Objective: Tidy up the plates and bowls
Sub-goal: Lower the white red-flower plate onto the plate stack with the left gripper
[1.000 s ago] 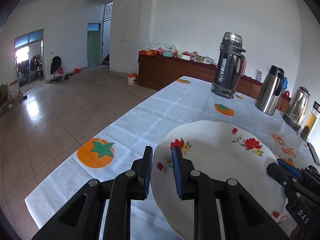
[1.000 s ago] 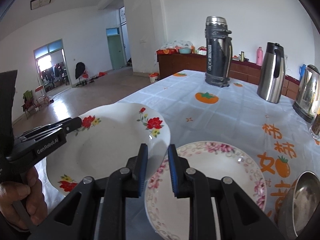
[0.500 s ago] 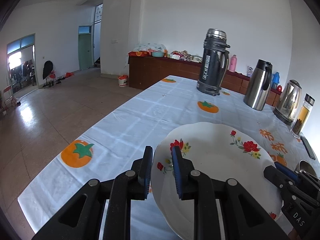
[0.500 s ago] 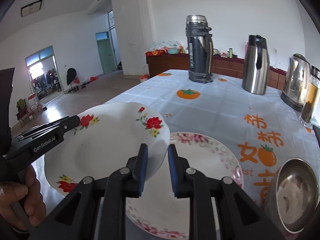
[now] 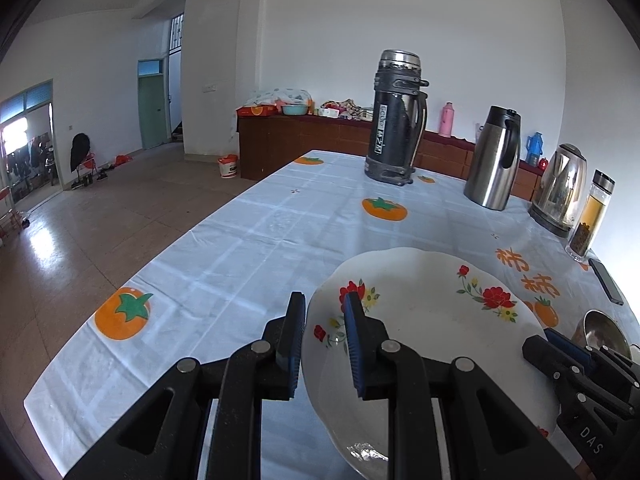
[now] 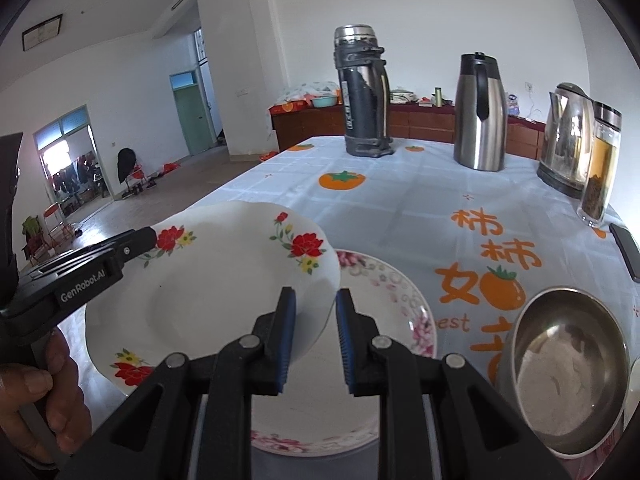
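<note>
Left hand-held gripper (image 5: 323, 322): clamped on red-flowered plate (image 5: 424, 332) rim.
Right hand-held gripper (image 6: 314, 322): clamped on opposite rim.
Below: pink-rimmed plate (image 6: 404, 304) on table (image 6: 420, 208).

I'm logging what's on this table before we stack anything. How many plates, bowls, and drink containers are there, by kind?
Plates: 2, white red-flowered plate, white pink-rimmed plate
Bowls: 1, round steel bowl
Flasks and jugs: 2, tall black thermos, steel carafe with black handle
Kettles: 1, steel electric kettle
Tea bottles: 1, glass tea bottle
Total: 7

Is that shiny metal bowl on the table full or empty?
Apparently empty. The right wrist view looks straight into the metal bowl and shows only its bare, dull, scuffed bottom with reflections, no food or liquid.
</note>
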A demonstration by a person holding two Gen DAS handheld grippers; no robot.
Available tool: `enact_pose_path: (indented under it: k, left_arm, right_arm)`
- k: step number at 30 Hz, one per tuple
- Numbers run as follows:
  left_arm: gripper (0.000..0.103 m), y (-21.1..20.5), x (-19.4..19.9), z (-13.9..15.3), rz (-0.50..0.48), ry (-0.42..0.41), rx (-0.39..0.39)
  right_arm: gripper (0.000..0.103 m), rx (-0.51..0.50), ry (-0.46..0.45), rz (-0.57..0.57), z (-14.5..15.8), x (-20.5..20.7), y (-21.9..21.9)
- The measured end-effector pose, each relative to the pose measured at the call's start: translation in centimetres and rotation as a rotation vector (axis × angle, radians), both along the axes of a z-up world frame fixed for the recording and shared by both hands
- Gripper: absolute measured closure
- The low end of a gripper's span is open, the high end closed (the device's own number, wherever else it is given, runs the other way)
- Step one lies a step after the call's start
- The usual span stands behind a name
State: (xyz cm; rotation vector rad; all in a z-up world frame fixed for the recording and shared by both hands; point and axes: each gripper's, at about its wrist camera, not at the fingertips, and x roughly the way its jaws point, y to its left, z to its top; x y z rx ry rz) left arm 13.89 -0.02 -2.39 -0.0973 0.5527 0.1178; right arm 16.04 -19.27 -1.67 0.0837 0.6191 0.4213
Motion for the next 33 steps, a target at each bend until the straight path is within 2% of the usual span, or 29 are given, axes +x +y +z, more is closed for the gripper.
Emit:
enact_pose_path:
  k: [21, 33]
  left_arm:
    - [0.081, -3.4, 1.6, -1.0, -0.06, 0.021, 0.012]
    - [0.081, -4.6, 1.8, -0.7, -0.087, 0.005, 0.013]
  right_arm:
    - [0.082, 0.007, -0.008, -0.08, 0.0, 0.1, -3.2]
    - [0.082, 0.002, -0.01, -0.111, -0.2, -0.1, -4.1]
